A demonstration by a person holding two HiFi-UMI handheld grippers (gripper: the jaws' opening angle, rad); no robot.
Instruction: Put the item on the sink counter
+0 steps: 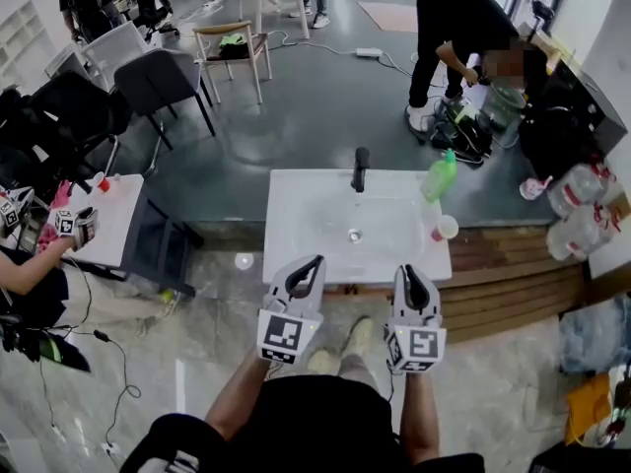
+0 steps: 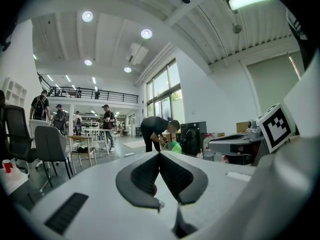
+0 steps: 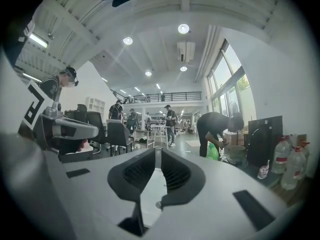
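closest to me, the left tool (image 1: 315, 263) is closed tip to tip with nothing in it, and the right tool (image 1: 410, 273) is drawn in to a thin slit, also empty; both hover at the near edge of the white rectangular sink tabletop (image 1: 296, 215). a small white cup with a pink rim (image 1: 446, 228) sits on its right edge, and further back, beside the black tap (image 1: 361, 168), a green plastic bottle (image 1: 441, 175) stands upright at the far right corner. i judge the bottle to be the item, already placed, so the step looks finished; next i'd just back both tools off without knocking the cup.
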